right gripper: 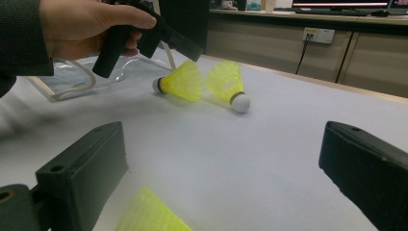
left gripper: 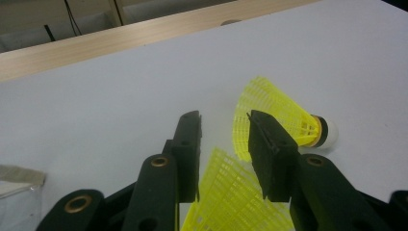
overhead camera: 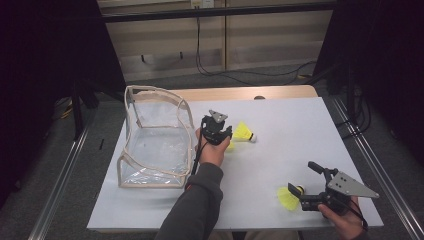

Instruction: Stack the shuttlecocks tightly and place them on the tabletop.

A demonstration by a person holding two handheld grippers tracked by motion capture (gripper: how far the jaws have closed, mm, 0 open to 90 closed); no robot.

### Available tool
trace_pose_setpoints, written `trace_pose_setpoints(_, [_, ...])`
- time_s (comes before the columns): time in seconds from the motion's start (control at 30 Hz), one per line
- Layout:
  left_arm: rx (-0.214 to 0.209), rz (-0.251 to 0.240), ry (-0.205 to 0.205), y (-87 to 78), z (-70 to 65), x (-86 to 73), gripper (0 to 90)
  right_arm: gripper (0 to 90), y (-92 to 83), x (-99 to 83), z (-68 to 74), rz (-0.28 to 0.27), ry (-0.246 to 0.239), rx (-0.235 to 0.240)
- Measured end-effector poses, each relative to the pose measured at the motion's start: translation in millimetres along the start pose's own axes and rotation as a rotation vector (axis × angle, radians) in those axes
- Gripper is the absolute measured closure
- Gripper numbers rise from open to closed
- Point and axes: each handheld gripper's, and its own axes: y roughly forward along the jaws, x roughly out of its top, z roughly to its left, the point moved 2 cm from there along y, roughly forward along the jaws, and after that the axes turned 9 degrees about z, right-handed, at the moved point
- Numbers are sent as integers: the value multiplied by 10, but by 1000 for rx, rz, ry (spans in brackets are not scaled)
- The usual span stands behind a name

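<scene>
Three yellow shuttlecocks lie outside the clear bag (overhead camera: 155,137) on the bench (overhead camera: 300,130). Right of the bag, the left hand-held gripper (left gripper: 223,144) (jaws apart) straddles one shuttlecock (left gripper: 235,197); farther right, the right hand-held gripper (right gripper: 221,178) is held open.

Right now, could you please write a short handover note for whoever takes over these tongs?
Left tongs: open, jaws either side of the skirt of a yellow shuttlecock lying on the table, not closed on it.
Right tongs: open wide, low over the near right of the table, a third shuttlecock just ahead of them, not gripped.
Second shuttlecock: lying free just beyond the left tongs.
Clear bag: standing open at the table's left; I see nothing inside.
Done: no shuttlecock bagged.
Left, probably: grip each of the three shuttlecocks and put them in the bag.
</scene>
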Motion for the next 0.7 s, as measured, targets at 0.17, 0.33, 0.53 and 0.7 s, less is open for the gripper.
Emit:
trace_pose_setpoints(0.17, [-16,24,4,33,-20,-20,637,20,0,0,-2,-1,-1,1])
trace_pose_setpoints(0.33, [-34,32,-6,77,-51,-38,698,21,-2,1,-1,-2,-2,1])
trace_pose_setpoints(0.53, [-34,30,5,86,-74,-33,776,20,-4,1,-6,-5,-3,3])
trace_pose_setpoints(0.7, [-37,22,0,65,-72,-27,813,20,-4,0,-5,-2,-2,3])
